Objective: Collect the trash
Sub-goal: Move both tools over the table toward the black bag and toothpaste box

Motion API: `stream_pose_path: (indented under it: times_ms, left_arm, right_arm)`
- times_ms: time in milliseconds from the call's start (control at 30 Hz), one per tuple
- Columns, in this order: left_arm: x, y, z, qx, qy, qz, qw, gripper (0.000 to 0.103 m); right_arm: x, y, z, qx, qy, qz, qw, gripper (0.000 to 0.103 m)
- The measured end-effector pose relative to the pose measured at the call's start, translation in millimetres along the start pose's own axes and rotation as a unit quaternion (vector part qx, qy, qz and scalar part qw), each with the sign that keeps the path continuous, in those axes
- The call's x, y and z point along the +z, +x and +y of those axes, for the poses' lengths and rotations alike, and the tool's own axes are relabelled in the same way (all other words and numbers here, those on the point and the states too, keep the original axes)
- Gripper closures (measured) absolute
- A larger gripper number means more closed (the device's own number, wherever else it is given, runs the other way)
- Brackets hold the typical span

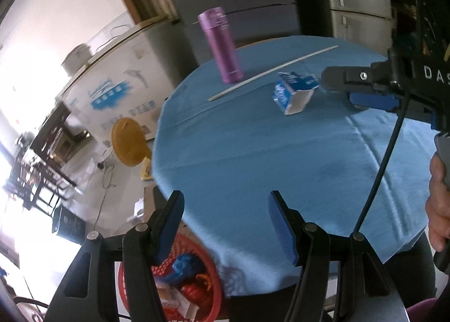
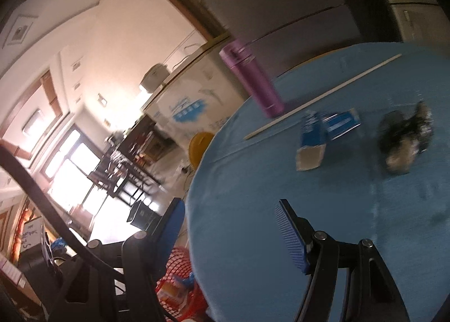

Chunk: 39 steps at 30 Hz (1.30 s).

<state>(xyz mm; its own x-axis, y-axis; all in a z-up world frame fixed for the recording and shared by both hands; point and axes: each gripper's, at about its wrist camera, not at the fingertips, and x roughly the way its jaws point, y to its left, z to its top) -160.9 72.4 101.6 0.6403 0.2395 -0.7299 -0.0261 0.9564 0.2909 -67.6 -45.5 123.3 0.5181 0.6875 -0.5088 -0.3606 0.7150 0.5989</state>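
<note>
Right wrist view, blurred dark object (image 2: 405,139) unidentifiable, red basket (image 2: 180,282) half-hidden

A purple flask (image 1: 220,45) stands at my twelve o'clock on the blue tablecloth (image 1: 253,159). A yellow stool (image 1: 128,142) sits at my ten o'clock.

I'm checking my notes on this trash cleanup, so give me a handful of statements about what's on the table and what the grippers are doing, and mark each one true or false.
1. The purple bottle stands upright on the blue tablecloth. True.
2. The left gripper is clamped on the blue and white carton. False: its jaws are apart and empty, and the carton lies farther off on the cloth.
3. A long pale stick lies between the bottle and the carton. True.
4. The red basket sits on top of the table. False: it is below the table edge, with wrappers inside.
5. The right gripper holds nothing. True.
</note>
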Motion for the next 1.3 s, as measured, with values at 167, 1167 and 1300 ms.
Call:
stream_pose_path:
  times_ms: [167, 1167, 1300]
  left_arm:
    - [18, 0, -26, -0.012, 0.030, -0.006, 0.9995, 0.040]
    - [96, 20, -136, -0.068, 0.120, -0.009, 0.9903, 0.040]
    - [102, 41, -122, -0.072, 0.098, 0.013, 0.9925, 0.040]
  right_arm:
    - [8, -27, -26, -0.023, 0.012, -0.023, 0.999, 0.032]
    - [40, -115, -144, -0.123, 0.095, -0.092, 0.983, 0.032]
    - [43, -114, -162, -0.138, 0.115, -0.084, 0.980, 0.032]
